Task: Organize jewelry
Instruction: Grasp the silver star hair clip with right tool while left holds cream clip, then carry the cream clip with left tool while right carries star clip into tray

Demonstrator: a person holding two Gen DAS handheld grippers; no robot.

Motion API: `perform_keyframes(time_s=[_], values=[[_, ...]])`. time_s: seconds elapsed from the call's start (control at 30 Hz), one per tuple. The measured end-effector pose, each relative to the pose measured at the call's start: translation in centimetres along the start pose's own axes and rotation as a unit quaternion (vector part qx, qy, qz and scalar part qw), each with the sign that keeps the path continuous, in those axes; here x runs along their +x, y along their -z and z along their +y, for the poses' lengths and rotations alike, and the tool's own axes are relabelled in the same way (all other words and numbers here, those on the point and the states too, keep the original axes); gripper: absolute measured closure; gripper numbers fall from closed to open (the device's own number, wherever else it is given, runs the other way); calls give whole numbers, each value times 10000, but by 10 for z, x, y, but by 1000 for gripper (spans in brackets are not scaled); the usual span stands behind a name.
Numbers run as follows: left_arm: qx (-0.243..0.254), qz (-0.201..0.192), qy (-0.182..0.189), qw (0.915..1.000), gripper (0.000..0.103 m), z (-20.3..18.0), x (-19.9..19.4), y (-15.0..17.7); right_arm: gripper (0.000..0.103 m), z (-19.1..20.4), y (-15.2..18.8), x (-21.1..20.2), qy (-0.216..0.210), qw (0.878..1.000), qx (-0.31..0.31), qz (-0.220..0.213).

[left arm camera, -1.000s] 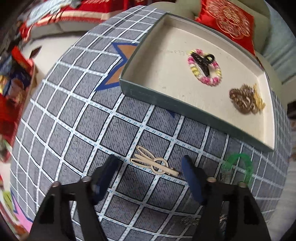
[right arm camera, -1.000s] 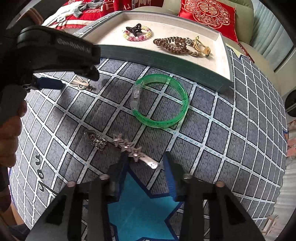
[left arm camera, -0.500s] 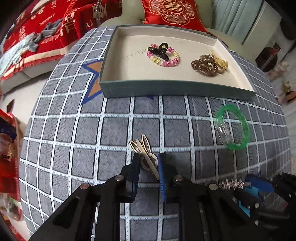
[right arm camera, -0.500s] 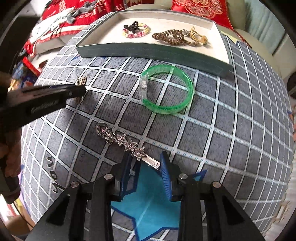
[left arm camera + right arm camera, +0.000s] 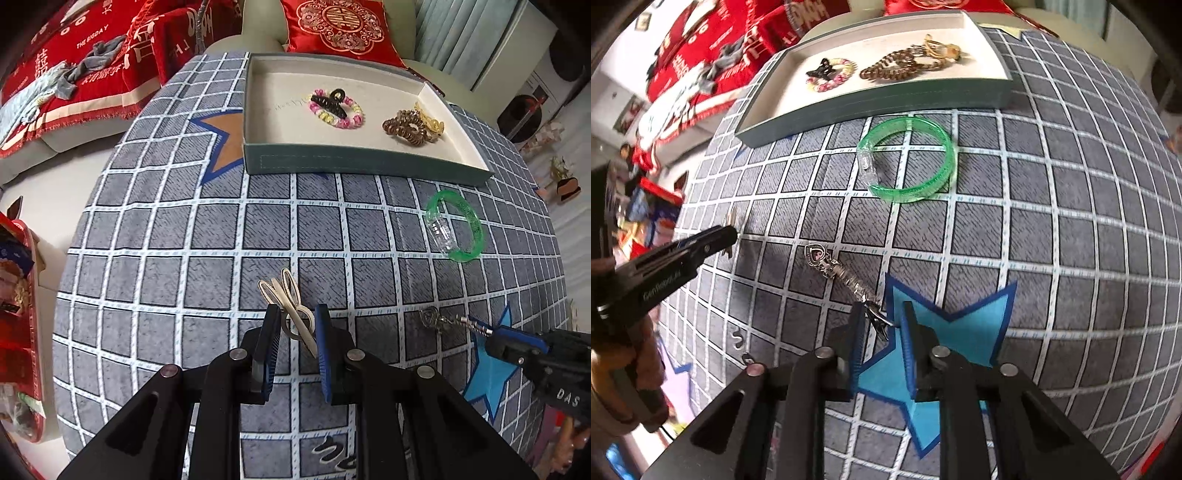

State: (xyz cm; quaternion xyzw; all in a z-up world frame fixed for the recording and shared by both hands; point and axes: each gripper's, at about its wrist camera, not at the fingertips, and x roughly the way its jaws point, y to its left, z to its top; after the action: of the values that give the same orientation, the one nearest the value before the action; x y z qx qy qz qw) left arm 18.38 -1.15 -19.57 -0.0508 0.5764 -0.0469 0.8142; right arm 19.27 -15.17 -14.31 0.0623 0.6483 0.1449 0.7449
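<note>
My left gripper (image 5: 293, 325) is shut on a gold hair clip (image 5: 284, 293), whose looped end sticks out past the blue pads above the checked cloth. My right gripper (image 5: 882, 317) is closing its jaws, which pinch the flat end of a silver star clip (image 5: 846, 275). The clip's heart end (image 5: 814, 254) points away to the upper left. From the left wrist view, the right gripper (image 5: 480, 330) holds that silver clip (image 5: 443, 323) at the right. A green bangle (image 5: 905, 194) lies loose in front of the tray (image 5: 351, 162).
The tray (image 5: 886, 99) holds a pink beaded bracelet with a black claw clip (image 5: 334, 101), a brown spiral tie (image 5: 406, 127) and a gold piece (image 5: 432, 123). Red cushions and a sofa lie behind it. A person's hand (image 5: 613, 369) holds the left gripper.
The left jaws closed on the gold clip, and that hand rolled and rose a little. The right jaws narrowed onto the silver clip's end, and the clip tilted onto its edge.
</note>
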Motion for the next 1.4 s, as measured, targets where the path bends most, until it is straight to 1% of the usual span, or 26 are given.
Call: perform_keyframes(time_s=[0.1, 0.23, 0.3, 0.43, 0.57, 0.63, 0.7, 0.77, 0.9, 0.97, 1.0, 1.03, 1.07, 1.1, 1.17, 1.3, 1.4], values=[[47, -51, 11, 10000, 69, 1, -8, 1, 85, 2, -2, 2, -22, 9999, 103, 15], [85, -41, 28, 10000, 69, 0, -12, 2, 87, 5, -2, 1, 16, 10000, 54, 27], [77, -34, 46, 10000, 69, 0, -12, 1, 89, 8, -3, 0, -2, 10000, 58, 18], [122, -56, 59, 9999, 69, 1, -15, 1, 90, 14, -4, -4, -29, 10000, 53, -41], [175, -67, 78, 9998, 69, -1, -16, 0, 90, 17, -6, 3, 15, 9999, -36, 145], [187, -68, 90, 9998, 69, -1, -17, 0, 86, 16, -7, 11, 113, 9994, -13, 321], [181, -65, 103, 9998, 69, -1, -17, 0, 71, 15, -8, 16, 174, 9991, 74, 370], [182, -61, 107, 9998, 69, -1, -17, 1, 62, 17, -9, 18, 274, 9991, 68, 302], [183, -39, 112, 9998, 69, 0, -16, 2, 62, 26, -12, 28, 414, 9986, -5, 326], [182, -29, 114, 9998, 69, 0, -16, 2, 62, 35, -13, 31, 584, 9977, -181, 298], [181, -24, 116, 9998, 69, 1, -16, 2, 63, 40, -13, 33, 700, 9967, -292, 304], [181, -19, 116, 9998, 69, 1, -16, 3, 68, 44, -13, 34, 793, 9957, -372, 311], [179, -18, 117, 9998, 69, 1, -16, 3, 86, 47, -13, 35, 896, 9945, -438, 313], [175, -24, 123, 9998, 69, 1, -16, 3, 88, 49, -12, 36, 926, 9941, -456, 327], [170, -34, 133, 9998, 69, 1, -17, 3, 88, 47, -13, 33, 818, 9957, -324, 301], [161, -62, 160, 9997, 69, 1, -19, 2, 90, 36, -12, 23, 388, 9990, 13, 203], [152, -73, 187, 9997, 69, 1, -20, 0, 91, 31, -13, 16, 319, 9993, 106, 152]])
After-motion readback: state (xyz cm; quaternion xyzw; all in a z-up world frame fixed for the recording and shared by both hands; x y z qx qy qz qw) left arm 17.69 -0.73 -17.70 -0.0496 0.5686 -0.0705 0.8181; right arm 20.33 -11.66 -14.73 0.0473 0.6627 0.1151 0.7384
